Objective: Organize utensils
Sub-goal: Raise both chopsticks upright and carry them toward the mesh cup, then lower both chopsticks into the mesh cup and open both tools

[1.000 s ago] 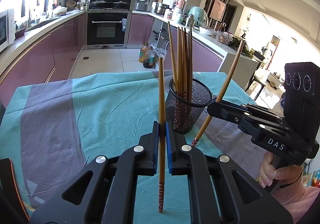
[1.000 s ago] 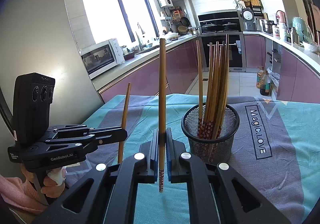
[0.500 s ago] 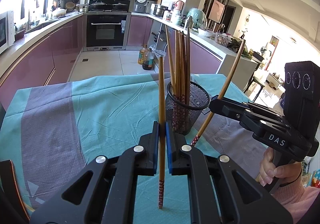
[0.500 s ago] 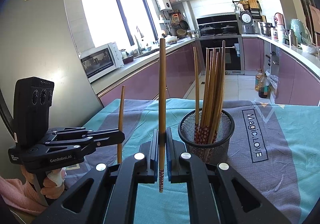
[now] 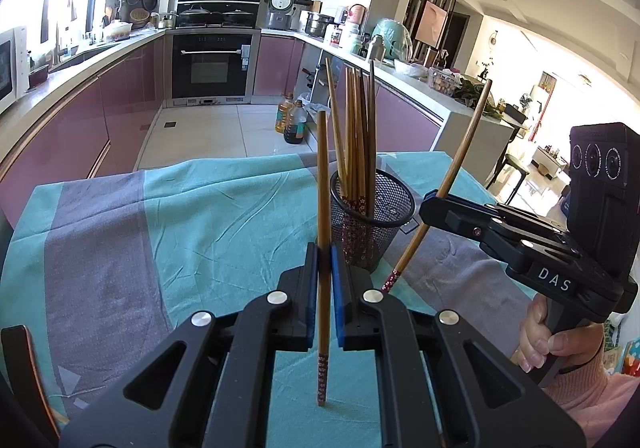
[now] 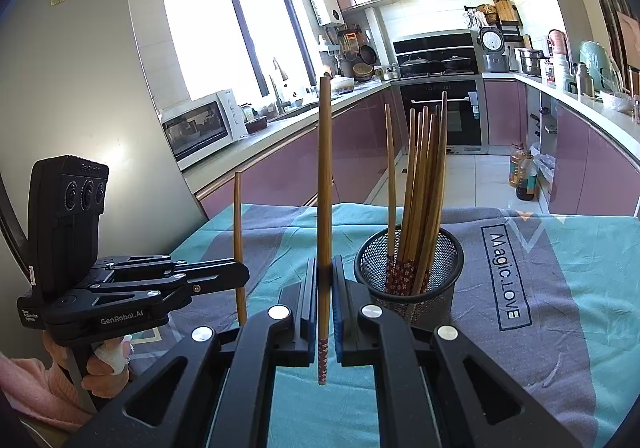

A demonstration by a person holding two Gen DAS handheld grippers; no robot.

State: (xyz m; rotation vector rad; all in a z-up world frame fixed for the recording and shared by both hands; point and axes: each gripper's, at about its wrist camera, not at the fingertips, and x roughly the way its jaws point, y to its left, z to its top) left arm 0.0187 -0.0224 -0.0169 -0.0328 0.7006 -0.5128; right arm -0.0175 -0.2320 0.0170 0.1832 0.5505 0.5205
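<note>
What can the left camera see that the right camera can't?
Only the left camera shows the bright living room past the kitchen and the right tool from the side, shut on its chopstick.

Only the right camera shows the big window, the microwave, the "Magic.LOVE" words on the cloth and the left tool from the side.

Both show the mesh cup of chopsticks, the teal and grey cloth and the oven.

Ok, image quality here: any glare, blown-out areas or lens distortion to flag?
Left wrist view: the room at far right is blown out, counters bow from fisheye; the left gripper and its chopstick are sharp. Right wrist view: window overexposed, the right gripper and mesh holder clear.
</note>
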